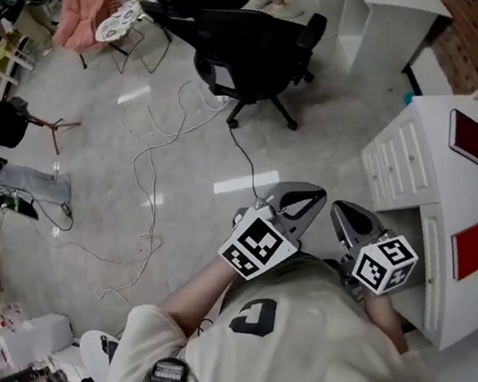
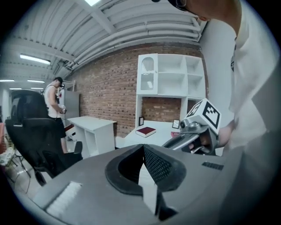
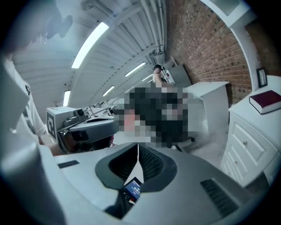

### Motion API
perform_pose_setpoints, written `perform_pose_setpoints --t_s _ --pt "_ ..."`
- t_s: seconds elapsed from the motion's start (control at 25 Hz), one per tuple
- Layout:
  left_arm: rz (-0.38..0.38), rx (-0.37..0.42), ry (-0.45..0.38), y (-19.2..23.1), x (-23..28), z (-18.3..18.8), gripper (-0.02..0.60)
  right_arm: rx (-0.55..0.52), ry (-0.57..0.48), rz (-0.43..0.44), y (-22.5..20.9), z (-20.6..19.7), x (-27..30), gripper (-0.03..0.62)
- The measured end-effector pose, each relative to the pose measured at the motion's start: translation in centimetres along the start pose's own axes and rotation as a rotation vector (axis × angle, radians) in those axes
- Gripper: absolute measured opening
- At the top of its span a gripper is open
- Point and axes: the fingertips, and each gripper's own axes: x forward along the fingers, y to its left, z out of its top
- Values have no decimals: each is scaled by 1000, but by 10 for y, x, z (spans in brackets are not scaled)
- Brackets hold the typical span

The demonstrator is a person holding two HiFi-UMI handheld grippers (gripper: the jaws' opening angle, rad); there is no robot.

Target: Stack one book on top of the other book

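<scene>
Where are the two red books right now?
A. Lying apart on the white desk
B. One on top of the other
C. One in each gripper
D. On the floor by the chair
A: the dark red book and the bright red book lie apart on the white desk, with bare desk between them.

Head view steeply downward; both gripper views near level, same maroon book (image 2: 145, 131)

A cream T-shirt (image 1: 290, 358) with dark logo (image 1: 253, 316); grey left gripper (image 1: 314, 193) and right gripper (image 1: 344, 210) carry black-and-white marker cubes (image 1: 253, 245).
</scene>
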Motion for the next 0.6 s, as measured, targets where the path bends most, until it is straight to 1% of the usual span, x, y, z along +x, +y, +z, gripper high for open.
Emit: perform_pose_setpoints --t_s 0.12,0.24,0.32,0.44,0.52,0.6 --pt "-47 -5 -4 -22 23 9 5 23 -3 -32 -18 2 -21 6" --pt "-131 -51 0 -54 60 13 5 50 -13 -95 -47 -2 -65 6" --pt "-163 -41 7 -69 86 17 5 71 -38 -126 -70 -2 -93 6" --pt "-148 27 -2 -67 118 31 5 61 -128 -190 -99 12 -127 5" --pt "-136 19 -10 -62 124 36 5 60 -168 -229 -105 14 -146 5" --pt "-132 -20 -5 -60 128 36 5 84 -175 -248 -110 7 -161 5"
